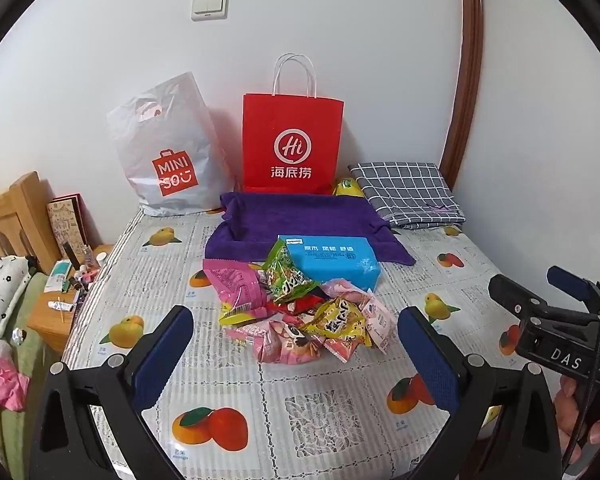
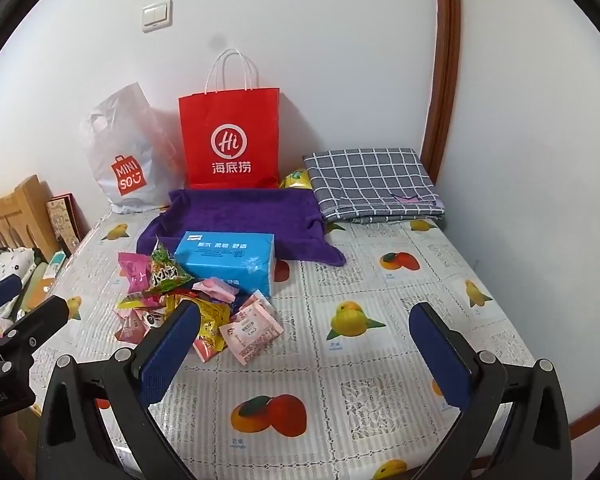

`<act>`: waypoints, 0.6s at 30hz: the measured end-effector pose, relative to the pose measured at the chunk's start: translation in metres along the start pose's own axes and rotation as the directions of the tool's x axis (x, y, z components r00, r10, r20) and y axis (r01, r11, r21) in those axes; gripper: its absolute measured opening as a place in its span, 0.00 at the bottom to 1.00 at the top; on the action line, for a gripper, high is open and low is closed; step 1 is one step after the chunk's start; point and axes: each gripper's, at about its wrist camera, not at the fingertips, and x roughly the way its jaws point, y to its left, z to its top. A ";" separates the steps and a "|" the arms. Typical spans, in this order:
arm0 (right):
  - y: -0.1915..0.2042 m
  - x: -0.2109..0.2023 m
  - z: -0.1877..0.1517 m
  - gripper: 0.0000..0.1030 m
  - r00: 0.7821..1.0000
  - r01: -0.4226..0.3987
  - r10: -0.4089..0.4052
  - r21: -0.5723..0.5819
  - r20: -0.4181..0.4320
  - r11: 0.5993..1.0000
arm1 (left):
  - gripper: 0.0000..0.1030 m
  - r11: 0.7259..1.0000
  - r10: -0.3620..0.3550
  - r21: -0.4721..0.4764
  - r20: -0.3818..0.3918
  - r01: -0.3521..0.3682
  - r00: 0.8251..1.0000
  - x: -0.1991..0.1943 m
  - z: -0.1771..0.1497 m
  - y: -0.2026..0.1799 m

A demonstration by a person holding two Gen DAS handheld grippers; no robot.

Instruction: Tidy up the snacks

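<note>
A heap of snack packets (image 1: 300,316) in pink, green, yellow and red lies in the middle of the fruit-print tablecloth (image 1: 320,408). In the right wrist view the snack packets (image 2: 188,308) sit left of centre. My left gripper (image 1: 296,332) hovers just in front of the heap, jaws wide open and empty. My right gripper (image 2: 304,328) is open too, over bare cloth to the right of the heap, its left finger (image 2: 168,356) covering part of the packets. A red paper bag (image 1: 293,144) and a white plastic bag (image 1: 166,152) stand against the wall.
A blue tissue pack (image 1: 332,258) lies behind the heap on a purple towel (image 1: 300,220). A folded checked cloth (image 1: 404,194) and a yellow packet (image 1: 346,188) sit at the back right. A wooden bedside stand (image 1: 60,304) with small items is left of the table.
</note>
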 end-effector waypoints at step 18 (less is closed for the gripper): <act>-0.001 -0.005 -0.002 1.00 1.000 -0.006 0.006 0.018 0.010 1.000 | 1.00 1.000 0.000 -0.009 0.011 0.000 1.000 -0.001 -0.006 0.004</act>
